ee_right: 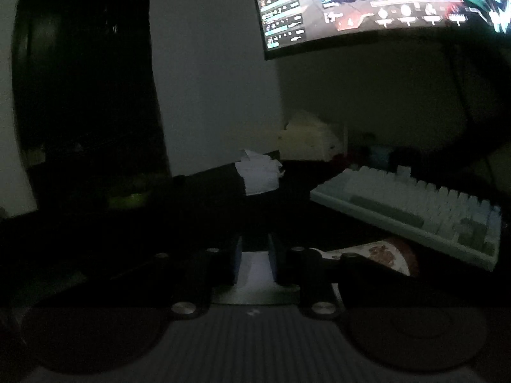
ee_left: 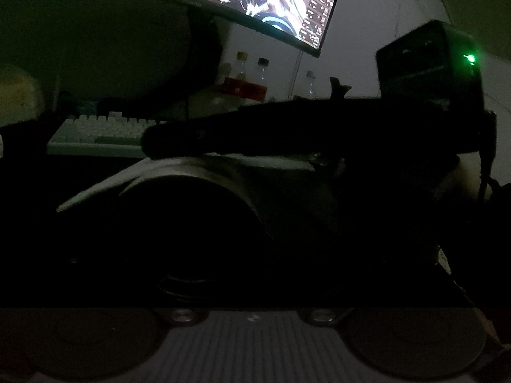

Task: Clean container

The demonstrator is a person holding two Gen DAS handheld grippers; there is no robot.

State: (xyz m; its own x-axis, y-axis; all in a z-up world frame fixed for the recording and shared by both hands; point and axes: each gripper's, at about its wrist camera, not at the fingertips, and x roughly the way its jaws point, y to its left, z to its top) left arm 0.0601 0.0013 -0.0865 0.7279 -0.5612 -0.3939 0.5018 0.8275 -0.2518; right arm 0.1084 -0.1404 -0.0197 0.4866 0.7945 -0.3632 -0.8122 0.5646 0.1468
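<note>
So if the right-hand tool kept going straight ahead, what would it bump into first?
Probably the crumpled white paper on a dark shape straight ahead of the right tool, which is pinching a white tissue. It's dim, so depth is uncertain.

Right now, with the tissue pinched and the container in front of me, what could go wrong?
1. The room is very dark. In the left wrist view I cannot see what holds the container, so its grip is unconfirmed and it may slip under wiping pressure.
2. The keyboard lies close beside the right gripper, which pinches the tissue. A wide wiping stroke could knock it.
</note>
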